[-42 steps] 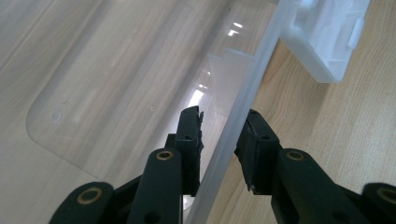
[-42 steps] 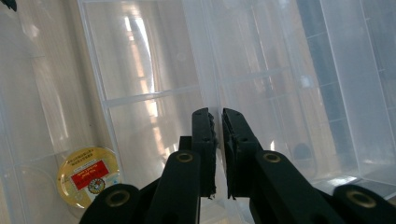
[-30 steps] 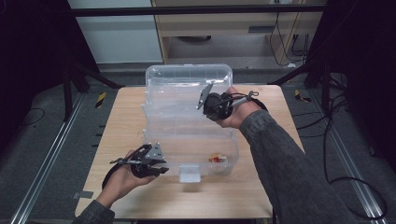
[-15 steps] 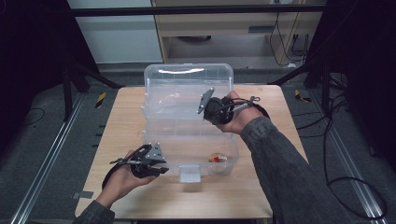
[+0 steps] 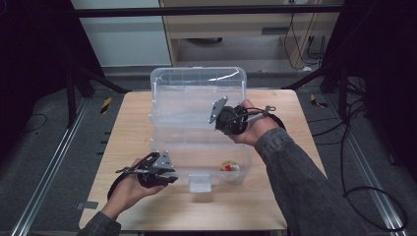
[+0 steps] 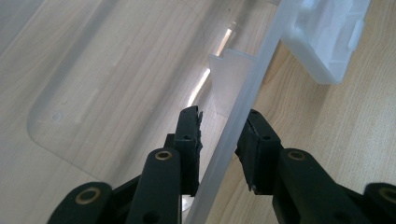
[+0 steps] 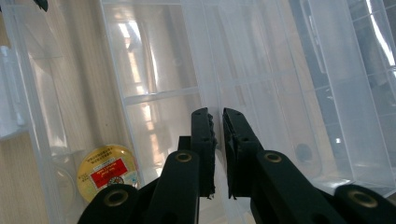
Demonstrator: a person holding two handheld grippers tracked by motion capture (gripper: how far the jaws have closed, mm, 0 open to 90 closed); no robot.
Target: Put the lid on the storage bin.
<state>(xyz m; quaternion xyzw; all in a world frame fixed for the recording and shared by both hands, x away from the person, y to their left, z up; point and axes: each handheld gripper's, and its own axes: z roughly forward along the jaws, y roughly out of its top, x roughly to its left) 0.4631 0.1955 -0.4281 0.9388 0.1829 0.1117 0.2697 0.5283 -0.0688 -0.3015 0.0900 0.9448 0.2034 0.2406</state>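
Light wooden tabletop (image 5: 128, 123), grey carpeted floor (image 5: 44, 142), pale wooden cabinet (image 5: 236, 29) behind, black metal frame (image 5: 196, 11), dark surroundings

Tiered box (image 5: 196, 105) mid-table (image 5: 128, 128), tin (image 5: 229, 167) in its front tray, latch (image 5: 199, 183) at front edge

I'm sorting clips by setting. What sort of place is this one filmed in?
Probably a lab or recording workspace, not a home: a small wooden table stands between metal floor rails, with loose cables on grey carpet and a dark frame around it. A clear plastic organiser box sits on the table.
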